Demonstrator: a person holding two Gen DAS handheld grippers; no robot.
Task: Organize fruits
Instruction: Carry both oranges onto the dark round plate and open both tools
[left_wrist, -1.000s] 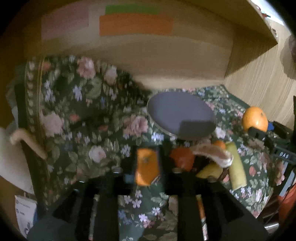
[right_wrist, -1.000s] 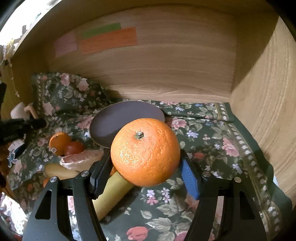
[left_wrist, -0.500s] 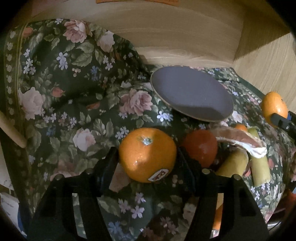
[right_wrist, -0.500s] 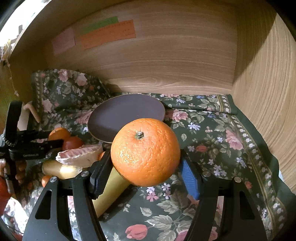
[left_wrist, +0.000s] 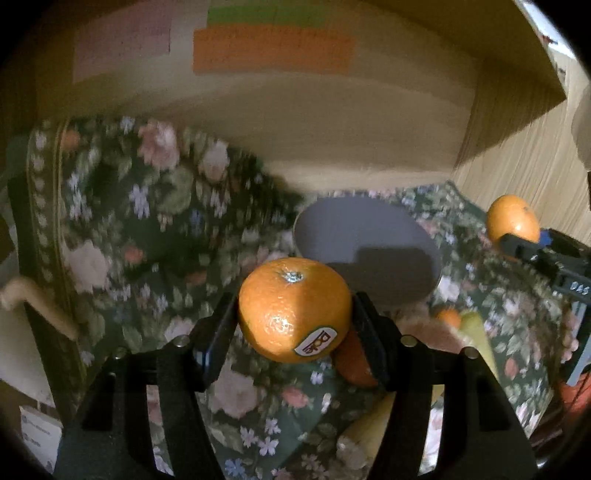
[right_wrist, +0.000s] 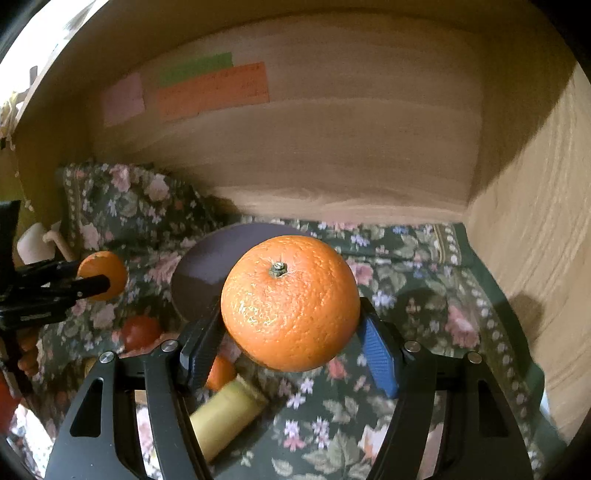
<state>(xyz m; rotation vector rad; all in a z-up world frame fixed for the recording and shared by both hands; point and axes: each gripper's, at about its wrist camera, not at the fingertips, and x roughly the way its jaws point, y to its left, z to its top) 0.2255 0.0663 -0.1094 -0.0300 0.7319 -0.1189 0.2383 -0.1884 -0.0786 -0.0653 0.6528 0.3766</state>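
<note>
We see two oranges held up over the floral cloth, one in each gripper. The stickered orange, with a white oval label low on its right side, sits pinched between the fingers of the left gripper, stem end tilted toward 12 o'clock; in the right wrist view it shows small at 9 o'clock. The larger orange is pinched between the fingers of the right gripper, one finger carrying a blue pad, and in the left wrist view it appears at 3 o'clock. Behind both fruits lies the dark round plate, which we also see at 10 o'clock of the larger orange in the right wrist view; nothing lies in it. At 7 o'clock of the plate a red fruit rests on the cloth, with a small orange fruit and a pale yellow fruit near it, partly hidden by the fingers. Wooden walls rise behind the cloth, with orange, green and pink paper notes stuck on at 11 o'clock.
</note>
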